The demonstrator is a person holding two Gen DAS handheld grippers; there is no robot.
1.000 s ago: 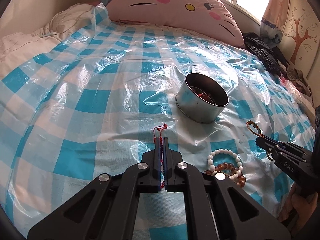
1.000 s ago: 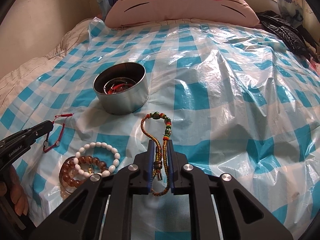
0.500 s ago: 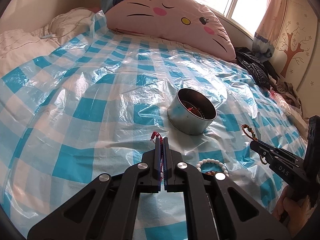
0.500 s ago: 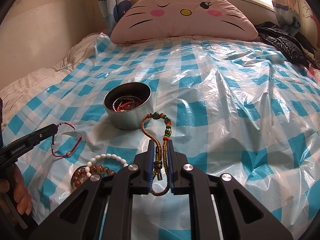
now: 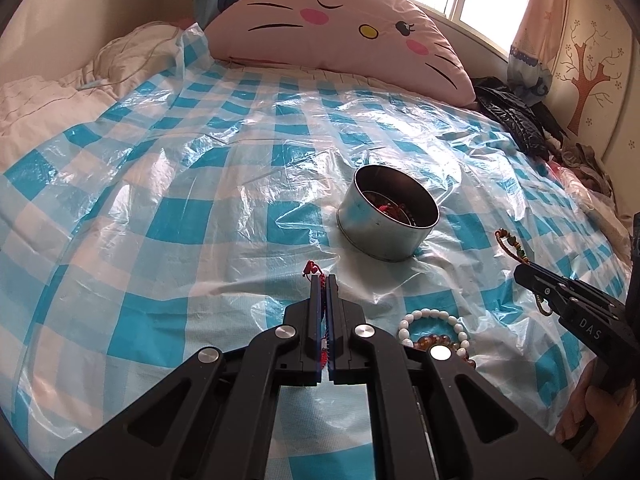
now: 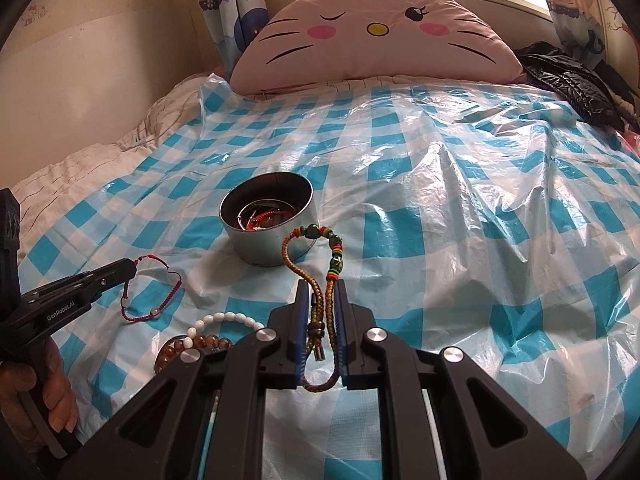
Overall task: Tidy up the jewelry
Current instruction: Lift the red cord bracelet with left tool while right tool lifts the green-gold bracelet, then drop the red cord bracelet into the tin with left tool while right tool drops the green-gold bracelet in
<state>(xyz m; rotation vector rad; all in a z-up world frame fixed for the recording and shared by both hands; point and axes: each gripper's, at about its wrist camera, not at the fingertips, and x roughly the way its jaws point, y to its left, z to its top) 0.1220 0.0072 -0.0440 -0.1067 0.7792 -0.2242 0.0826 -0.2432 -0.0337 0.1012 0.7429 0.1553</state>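
Observation:
My left gripper (image 5: 323,278) is shut on a thin red cord bracelet (image 5: 311,269), which hangs from its tips as a loop (image 6: 151,288) in the right wrist view. My right gripper (image 6: 322,286) is shut on a braided, multicoloured beaded bracelet (image 6: 316,234), lifted above the sheet. A round metal tin (image 5: 387,218) (image 6: 267,218) with some jewelry inside stands just ahead of both grippers. A white bead bracelet (image 5: 432,318) (image 6: 224,319) and a brown bead bracelet (image 5: 430,345) (image 6: 190,345) lie on the sheet between the grippers.
The bed is covered by a blue-and-white checked plastic sheet (image 5: 168,216). A big pink cat-face pillow (image 6: 376,36) lies at the head. Black clothing (image 6: 572,80) sits at the far right. A hand (image 6: 40,396) holds the left gripper's handle.
Both grippers have risen and tipped up a little, carrying their bracelets off the sheet. The red cord bracelet now hangs free as a loop.

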